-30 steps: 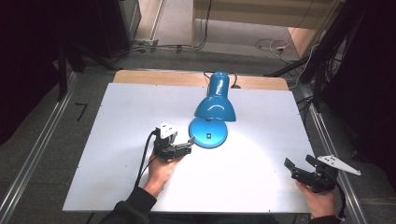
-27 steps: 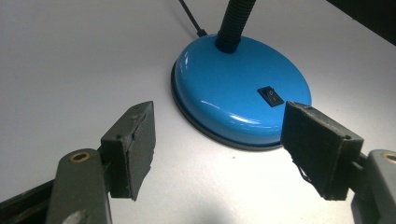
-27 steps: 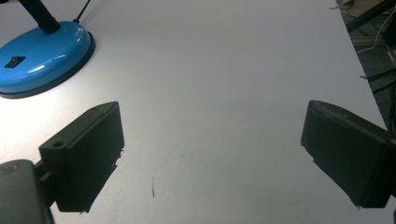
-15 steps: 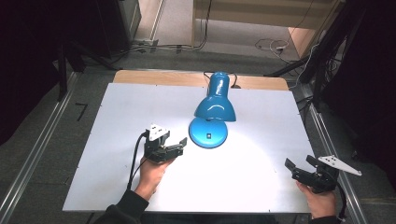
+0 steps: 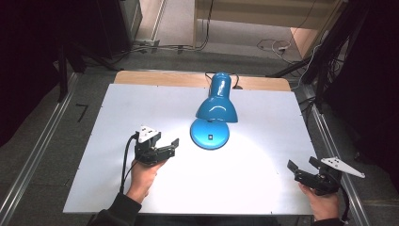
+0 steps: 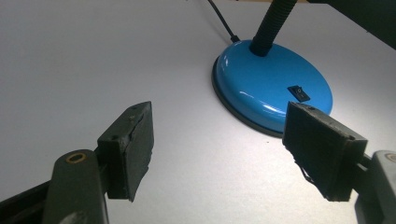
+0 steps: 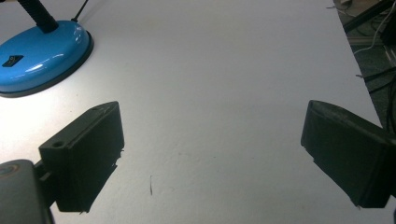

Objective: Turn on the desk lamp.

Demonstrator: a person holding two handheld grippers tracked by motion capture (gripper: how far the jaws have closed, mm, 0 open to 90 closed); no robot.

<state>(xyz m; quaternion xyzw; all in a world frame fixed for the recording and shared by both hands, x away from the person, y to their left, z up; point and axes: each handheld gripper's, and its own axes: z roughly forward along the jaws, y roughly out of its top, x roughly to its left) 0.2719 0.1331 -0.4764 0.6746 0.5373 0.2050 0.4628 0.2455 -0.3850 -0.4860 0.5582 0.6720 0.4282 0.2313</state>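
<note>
Desk lamp (image 5: pixel 214 110): blue, standing near the middle of the white bench (image 5: pixel 117 108), a little toward the far edge; its light falls on the bench surface in front of it.
Lamp base (image 6: pixel 273 86): a round blue dome with a dark rim, flat on the bench; in the high view it sits just under the shade.
Rocker switch (image 6: pixel 298 93): small and black, on the near side of the base top.
Lamp neck (image 6: pixel 271 21): black and ribbed, rising from the back of the base.
Shade (image 5: pixel 217 108): blue cone, tilted down toward the person.
Power cord (image 6: pixel 222 21): black, runs from the back of the base toward the far edge.
Left gripper (image 5: pixel 165 149): held in the person's left hand (image 5: pixel 141 174), left of the base and near it, not touching; jaws spread wide with nothing between them, pointing toward the base.
Right gripper (image 5: pixel 301 170): at the near right corner of the bench, well apart from the lamp, held in the right hand (image 5: pixel 324 205); jaws spread wide over bare bench, holding nothing.
</note>
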